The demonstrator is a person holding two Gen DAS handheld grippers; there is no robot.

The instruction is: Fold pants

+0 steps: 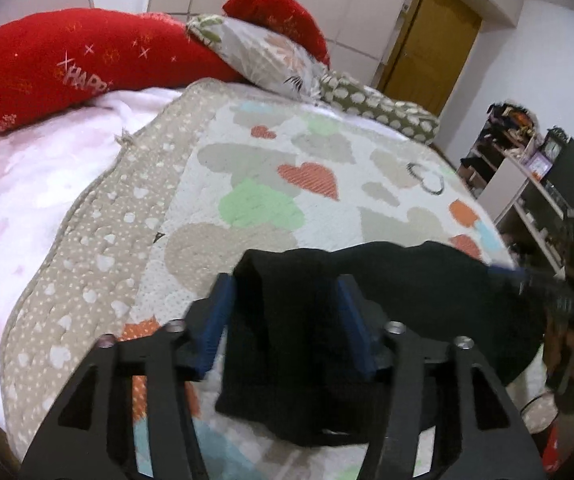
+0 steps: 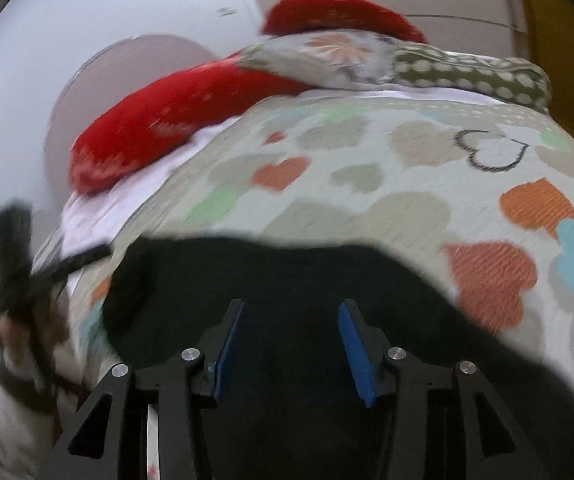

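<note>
Black pants [image 1: 387,280] lay bunched on the heart-print quilt [image 1: 255,168] of the bed, running under and between both sets of fingers. Left gripper [image 1: 285,312] and right gripper [image 2: 291,344] each tilted downward, fingers parted, pads clear of the cloth, gripping nothing. Folding looked only begun; next, each would probably need to close on an edge.

Both wrist views sit close above black pants [image 1: 367,280], angled down across heart quilt [image 1: 271,184] toward red pillows [image 1: 87,56].
</note>
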